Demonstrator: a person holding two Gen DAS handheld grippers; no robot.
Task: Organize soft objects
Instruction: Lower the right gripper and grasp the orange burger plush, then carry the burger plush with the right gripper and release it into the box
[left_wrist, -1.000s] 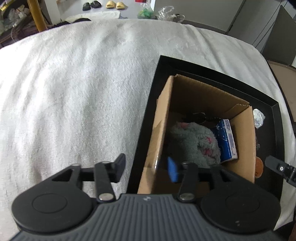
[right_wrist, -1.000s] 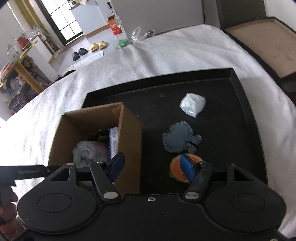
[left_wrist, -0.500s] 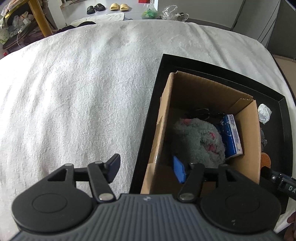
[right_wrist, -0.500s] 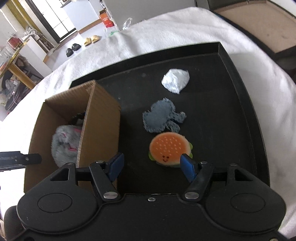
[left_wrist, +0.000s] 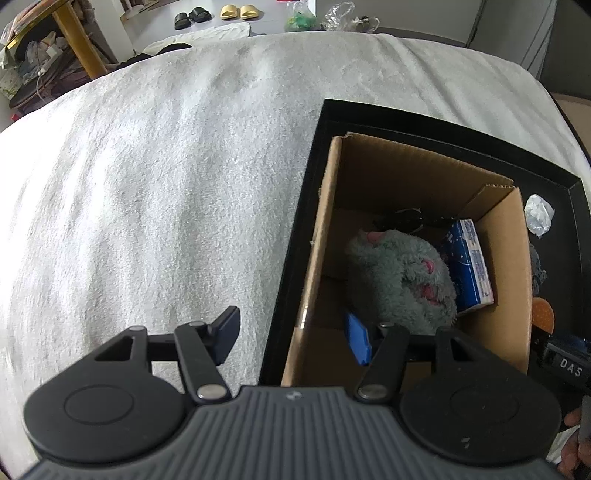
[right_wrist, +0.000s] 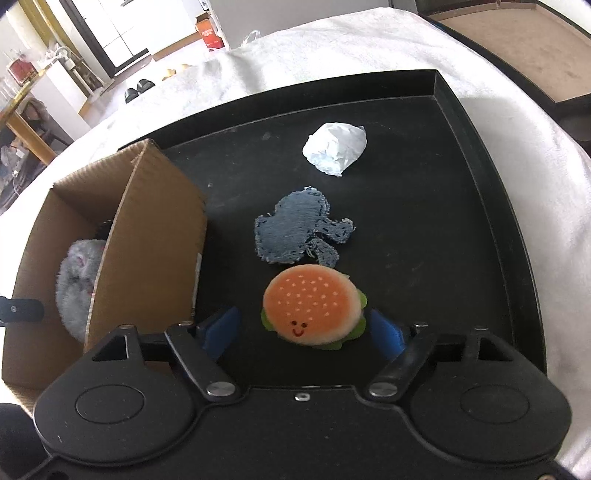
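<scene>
A cardboard box (left_wrist: 509, 258) (right_wrist: 162, 236) stands on the left of a black tray (right_wrist: 480, 184). It holds a grey plush toy (left_wrist: 402, 280) (right_wrist: 74, 280) and a blue packet (left_wrist: 471, 258). A burger-shaped plush (right_wrist: 314, 306), a denim patch (right_wrist: 299, 232) and a crumpled white wad (right_wrist: 334, 147) lie on the tray. My right gripper (right_wrist: 304, 328) is open, its blue pads on either side of the burger plush, apart from it. My left gripper (left_wrist: 295, 332) is open and empty over the box's near left wall.
The tray (left_wrist: 295, 243) sits on a white towel-covered surface (left_wrist: 166, 184). The raised tray rim (right_wrist: 524, 258) runs along the right. The other gripper's finger (right_wrist: 22, 310) reaches over the box. Shoes and furniture stand on the floor beyond.
My right gripper has moved right and forward from the box until its open jaws frame the burger plush. My left gripper has drawn back slightly from the box.
</scene>
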